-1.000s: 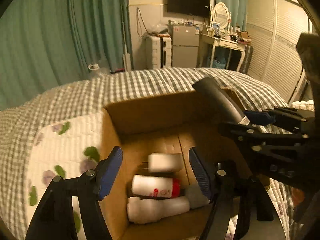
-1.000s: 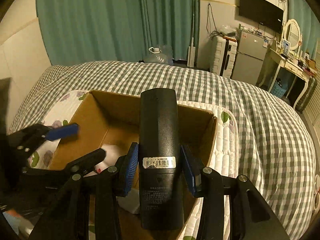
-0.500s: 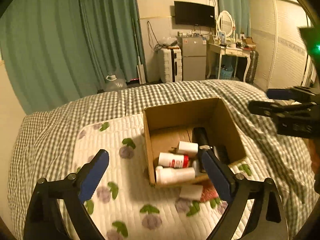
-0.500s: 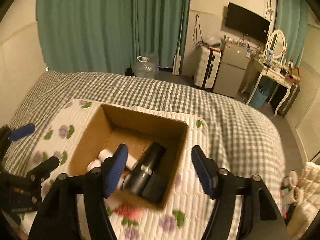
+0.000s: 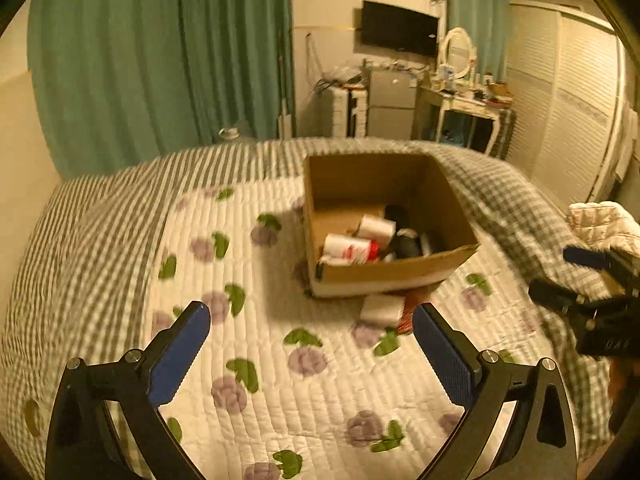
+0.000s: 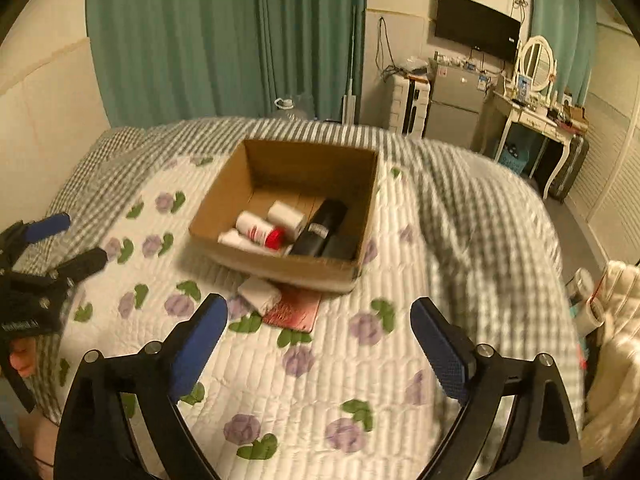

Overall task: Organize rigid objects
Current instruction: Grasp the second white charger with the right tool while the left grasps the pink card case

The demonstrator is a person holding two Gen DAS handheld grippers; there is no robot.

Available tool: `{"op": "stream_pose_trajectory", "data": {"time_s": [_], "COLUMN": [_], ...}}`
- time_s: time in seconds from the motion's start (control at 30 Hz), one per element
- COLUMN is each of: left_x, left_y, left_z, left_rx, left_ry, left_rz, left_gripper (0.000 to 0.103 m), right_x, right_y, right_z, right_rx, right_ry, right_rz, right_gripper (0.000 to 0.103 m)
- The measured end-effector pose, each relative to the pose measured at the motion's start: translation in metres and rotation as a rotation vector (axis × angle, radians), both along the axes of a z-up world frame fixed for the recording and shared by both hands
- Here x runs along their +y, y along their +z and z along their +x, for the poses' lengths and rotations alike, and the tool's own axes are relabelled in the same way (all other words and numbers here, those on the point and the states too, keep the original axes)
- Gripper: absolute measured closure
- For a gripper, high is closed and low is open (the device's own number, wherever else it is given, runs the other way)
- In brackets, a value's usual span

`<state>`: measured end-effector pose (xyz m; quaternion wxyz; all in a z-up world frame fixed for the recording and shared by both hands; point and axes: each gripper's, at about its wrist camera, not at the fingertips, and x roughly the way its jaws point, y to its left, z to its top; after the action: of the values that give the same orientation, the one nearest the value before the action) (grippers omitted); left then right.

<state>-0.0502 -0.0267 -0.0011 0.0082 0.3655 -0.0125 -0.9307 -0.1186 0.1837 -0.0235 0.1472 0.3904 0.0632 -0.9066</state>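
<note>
Cardboard box (image 6: pixel 288 268) on the quilted bed (image 6: pixel 320 380) holds a black cylinder (image 6: pixel 320 228) and white bottles (image 6: pixel 260 226), at 12 o'clock from both empty grippers, left gripper (image 5: pixel 312 344) and right gripper (image 6: pixel 320 340), fingers spread.

no legible text, labels blurred

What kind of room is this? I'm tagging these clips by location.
Most likely a bedroom. A bed with a checked cover and floral quilt fills the foreground, a vanity table with an oval mirror stands by the far wall, and a television hangs above it.
</note>
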Motion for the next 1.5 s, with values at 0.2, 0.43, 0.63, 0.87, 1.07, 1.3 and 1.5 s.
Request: {"op": "stream_pose_trajectory", "data": {"time_s": [0.2,0.43,0.63,0.87,1.07,1.3,1.5], "left_x": [-0.010,-0.020,-0.034,-0.040,-0.021,0.042,0.107], "left_y": [-0.064,-0.097,-0.109,-0.119,-0.116,-0.107,-0.119], "left_z": [-0.026,-0.049,-0.059,-0.060,-0.054,-0.067,-0.088], "left_rx": [-0.079,-0.080,-0.084,-0.122,-0.177,-0.251,-0.257], "left_ry": [0.056,0.073,0.104,0.116,0.114,0.155,0.117], "left_rz": [0.012,-0.001,-0.058,-0.043,-0.035,0.020,0.071], "left_gripper": [0.000,0.000,0.000,0.000,0.000,0.000,0.000], "right_x": [-0.024,-0.065,-0.102,-0.132,-0.115,-0.040,0.037], "right_y": [-0.074,-0.131,-0.165,-0.192,-0.170,-0.115,-0.110], "right_z": [-0.020,-0.058,-0.086,-0.098,-0.083,-0.073,-0.085], "right_rx": [-0.053,-0.104,-0.099,-0.082,-0.067,-0.046,-0.046], "right_ry": [0.022,0.112,0.132,0.160,0.217,0.236,0.068], "right_rz": [0.036,-0.018,0.064,0.157,0.134,0.206,0.250], "right_gripper": [0.010,0.010,0.010,0.018,0.041,0.041,0.041]}}
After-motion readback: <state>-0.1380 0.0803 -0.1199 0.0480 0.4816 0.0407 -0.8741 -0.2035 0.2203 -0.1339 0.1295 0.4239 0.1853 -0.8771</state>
